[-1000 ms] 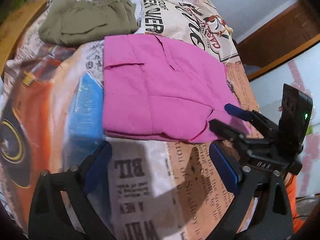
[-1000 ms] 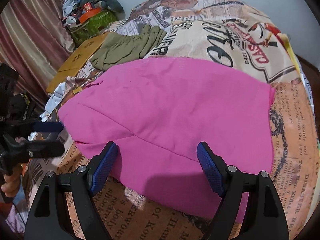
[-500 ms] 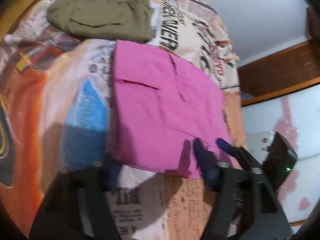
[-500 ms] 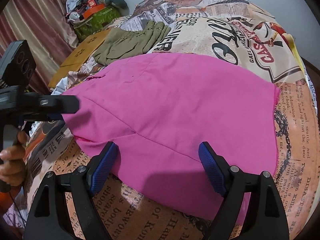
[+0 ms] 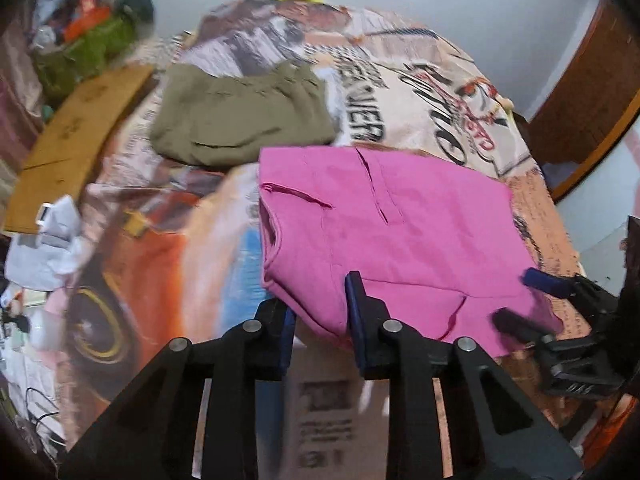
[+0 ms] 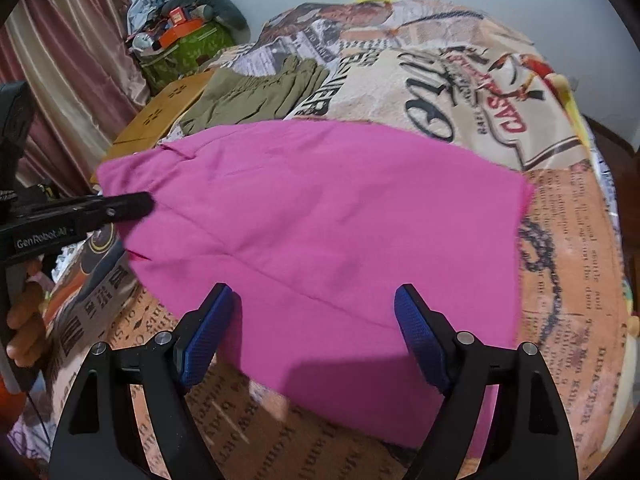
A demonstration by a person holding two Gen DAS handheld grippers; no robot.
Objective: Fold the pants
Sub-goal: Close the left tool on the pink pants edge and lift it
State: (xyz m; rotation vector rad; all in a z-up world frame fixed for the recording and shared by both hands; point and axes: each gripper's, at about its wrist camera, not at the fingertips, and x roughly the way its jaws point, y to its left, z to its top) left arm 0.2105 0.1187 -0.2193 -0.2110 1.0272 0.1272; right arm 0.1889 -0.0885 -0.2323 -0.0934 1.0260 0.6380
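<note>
The pink pants lie folded flat on the bed, just in front of olive pants. The left hand-held gripper has closed on the pants' near left corner. The right hand-held gripper hovers spread apart over the near edge. Bare bedspread borders the right edge.

Readable text on a printed bedspread and on one black hand-held gripper.

The newspaper-print bedspread carries large red letters "CAS", cut off, near its far right side; a dark headline fragment beside the folded olive garment and the small columns of print are too distorted to read. The black left hand-held gripper, seen from the right wrist view, bears white lettering "GenRobot.AI" on its side.
</note>
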